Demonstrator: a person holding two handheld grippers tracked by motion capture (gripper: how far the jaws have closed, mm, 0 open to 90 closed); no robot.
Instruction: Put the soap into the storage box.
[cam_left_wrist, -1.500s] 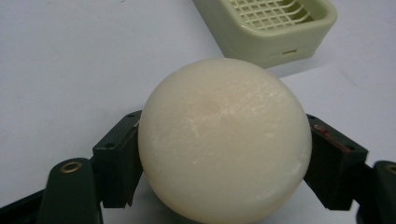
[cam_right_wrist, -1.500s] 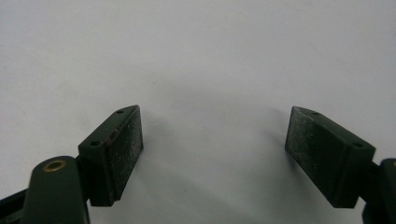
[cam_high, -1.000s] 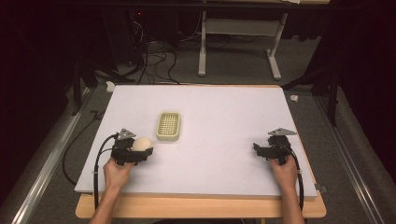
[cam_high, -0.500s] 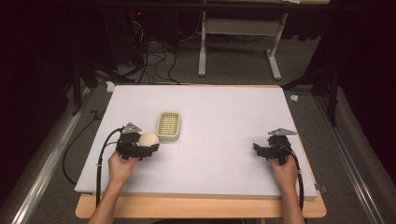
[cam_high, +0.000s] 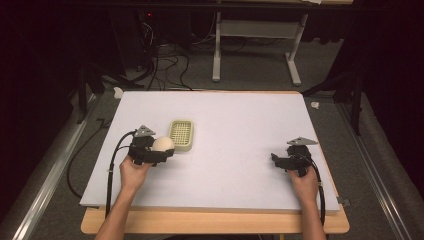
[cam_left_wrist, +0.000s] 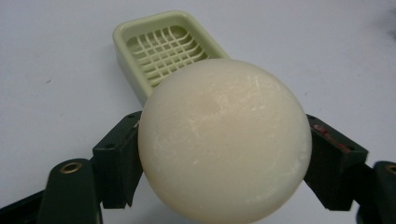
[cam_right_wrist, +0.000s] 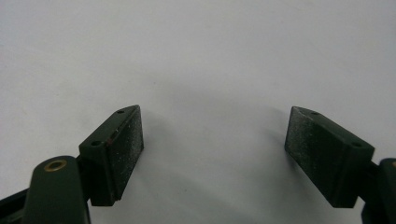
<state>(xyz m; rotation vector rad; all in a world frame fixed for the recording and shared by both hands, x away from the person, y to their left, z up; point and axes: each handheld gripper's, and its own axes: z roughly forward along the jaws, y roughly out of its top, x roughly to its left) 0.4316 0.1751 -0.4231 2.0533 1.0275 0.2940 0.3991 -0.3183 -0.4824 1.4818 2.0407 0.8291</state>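
Note:
A cream round soap bar (cam_left_wrist: 224, 140) sits clamped between the two black jaws of my left gripper (cam_left_wrist: 224, 161). From above, the soap (cam_high: 162, 144) and my left gripper (cam_high: 161, 150) hang just left of a pale green soap dish (cam_high: 181, 134) with a grid floor. That dish (cam_left_wrist: 163, 51) lies right behind the soap, empty. My right gripper (cam_high: 276, 159) rests at the right side of the white table (cam_high: 240, 125); its jaws (cam_right_wrist: 212, 149) stand wide apart over bare table.
The white table top rests on a wooden board whose front edge (cam_high: 215, 222) shows near me. Cables trail from both grippers. Dark floor, a metal stand (cam_high: 255, 45) and tangled wires lie beyond the far edge.
My left gripper has carried the soap forward and to the right, up to the dish's near left corner. The right gripper has stayed put.

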